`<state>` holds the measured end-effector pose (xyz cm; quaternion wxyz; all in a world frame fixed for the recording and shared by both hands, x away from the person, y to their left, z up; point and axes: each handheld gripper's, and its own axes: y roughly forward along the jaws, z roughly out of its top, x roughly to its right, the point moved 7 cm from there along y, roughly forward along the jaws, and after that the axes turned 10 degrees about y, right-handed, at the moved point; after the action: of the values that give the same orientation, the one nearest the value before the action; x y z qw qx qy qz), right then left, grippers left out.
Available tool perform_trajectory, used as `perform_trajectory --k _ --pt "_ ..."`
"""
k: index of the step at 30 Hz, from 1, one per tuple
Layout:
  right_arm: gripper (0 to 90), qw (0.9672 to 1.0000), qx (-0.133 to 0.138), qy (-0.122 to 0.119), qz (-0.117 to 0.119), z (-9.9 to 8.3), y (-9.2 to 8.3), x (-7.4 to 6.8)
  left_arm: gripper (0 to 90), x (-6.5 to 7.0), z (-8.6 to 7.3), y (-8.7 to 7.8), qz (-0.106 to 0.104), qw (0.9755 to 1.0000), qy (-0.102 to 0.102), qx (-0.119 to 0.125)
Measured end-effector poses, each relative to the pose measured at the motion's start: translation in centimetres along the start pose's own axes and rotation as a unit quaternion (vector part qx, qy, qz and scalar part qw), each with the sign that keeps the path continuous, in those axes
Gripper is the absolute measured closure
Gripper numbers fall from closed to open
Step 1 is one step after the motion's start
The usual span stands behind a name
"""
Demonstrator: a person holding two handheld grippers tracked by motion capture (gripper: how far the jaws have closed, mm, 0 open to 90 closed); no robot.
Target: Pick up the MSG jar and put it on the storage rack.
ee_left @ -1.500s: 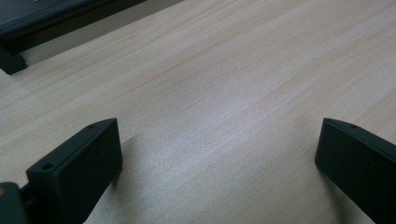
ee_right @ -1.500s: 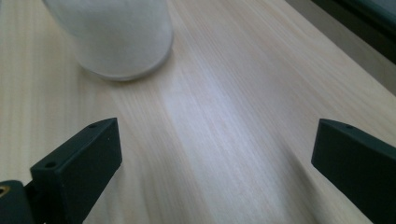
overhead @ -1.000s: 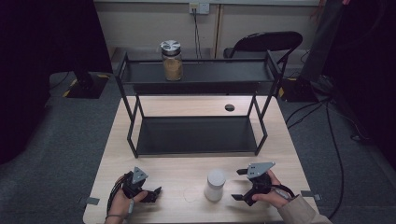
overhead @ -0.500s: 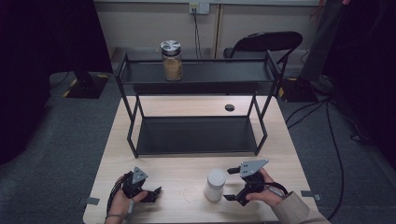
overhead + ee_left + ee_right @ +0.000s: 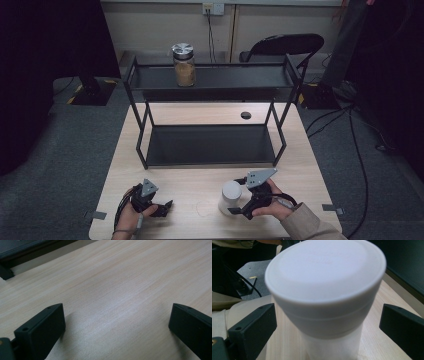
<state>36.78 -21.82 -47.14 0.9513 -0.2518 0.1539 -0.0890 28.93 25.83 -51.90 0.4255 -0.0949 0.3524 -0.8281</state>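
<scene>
- Two wide-spread jaws of the right gripper (image 5: 238, 206) flank the white jar (image 5: 230, 197) near the table's (image 5: 200, 170) front edge: centre below its lid, then squeeze evenly.
- Left gripper (image 5: 162, 207) rests agape, empty.

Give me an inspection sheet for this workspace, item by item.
Surface: light wooden table, with a small dark hole near its far side.
Job's things: white lidded container standing upright near the front edge.
Clutter: black two-tier shelf on the table; a glass jar with a metal lid on its top tier.
Grippers: right gripper open, its fingers either side of the container, not closed on it; left gripper open over bare wood.
Cables: cords on the floor at the right.
Surroundings: grey carpet, folding chair, wall outlet.
</scene>
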Motion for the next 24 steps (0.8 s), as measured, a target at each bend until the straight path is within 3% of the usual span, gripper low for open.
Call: perform_trajectory --k 6,10,16,24 --pt "6.6 1.0000 -0.005 0.000 0.000 -0.02 0.65 0.31 0.0 0.00 0.00 0.00 0.000 1.0000 0.000 0.000" --pt "19.7 0.9998 -0.009 -0.015 0.007 -0.10 0.81 0.69 0.0 -0.01 0.00 0.00 0.000 1.0000 0.000 0.000" --pt "30.3 0.9989 -0.015 -0.042 0.009 -0.12 1.04 0.72 0.0 -0.01 0.00 0.00 0.000 1.0000 0.000 0.000" --pt "31.4 0.9985 -0.010 -0.054 0.010 -0.24 1.05 0.63 0.0 -0.01 0.00 0.00 0.000 1.0000 0.000 0.000"
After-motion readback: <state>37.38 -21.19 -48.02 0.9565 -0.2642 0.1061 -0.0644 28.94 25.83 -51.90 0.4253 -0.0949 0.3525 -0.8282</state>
